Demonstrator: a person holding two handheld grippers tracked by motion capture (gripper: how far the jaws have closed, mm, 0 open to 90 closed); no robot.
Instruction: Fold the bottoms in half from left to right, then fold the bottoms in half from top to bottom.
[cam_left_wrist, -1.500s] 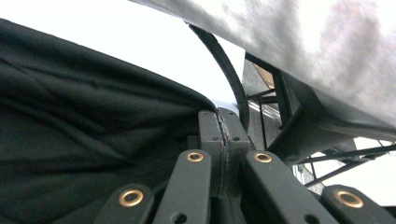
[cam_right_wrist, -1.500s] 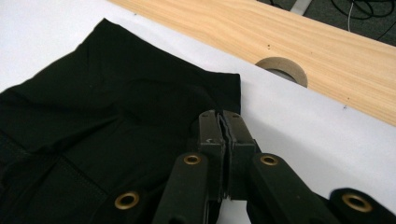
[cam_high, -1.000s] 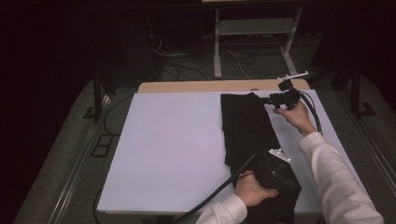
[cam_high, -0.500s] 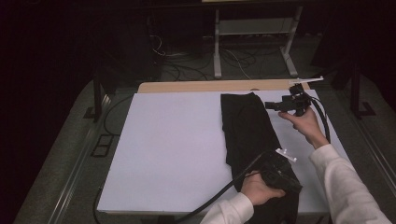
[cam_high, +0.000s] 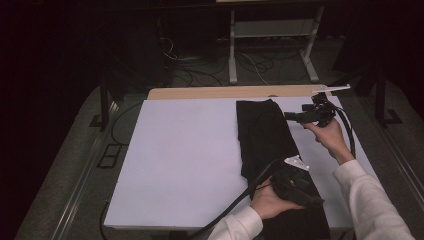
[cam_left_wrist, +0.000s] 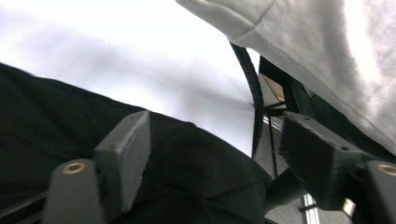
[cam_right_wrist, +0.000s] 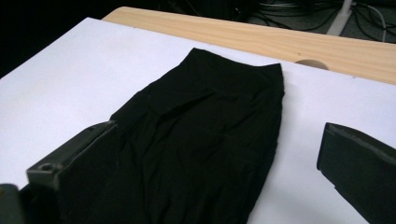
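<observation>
A black garment (cam_high: 262, 132) lies folded in a long strip on the white sheet (cam_high: 185, 150), running from the far edge toward the near right corner. My right gripper (cam_high: 288, 116) hovers beside the strip's far end, jaws wide open, empty. In the right gripper view the garment (cam_right_wrist: 205, 140) lies ahead between the spread jaws of that gripper (cam_right_wrist: 217, 135). My left gripper (cam_high: 315, 201) sits low over the strip's near end. Its jaws have just been opening; in the left gripper view the gripper (cam_left_wrist: 215, 135) stands apart above the cloth (cam_left_wrist: 56, 126), not pressing it.
A wooden table edge (cam_high: 225, 92) shows behind the sheet, with a small white strip (cam_high: 332, 89) at its far right corner. The left gripper's cable (cam_high: 235, 207) trails off the near edge. A metal stand (cam_high: 270, 50) and floor cables lie beyond. A white sleeve (cam_left_wrist: 317, 51) crosses close above.
My right hand has drawn its gripper a little to the right, off the garment's far corner. The left hand has stayed at the near end. The garment lies as before.
</observation>
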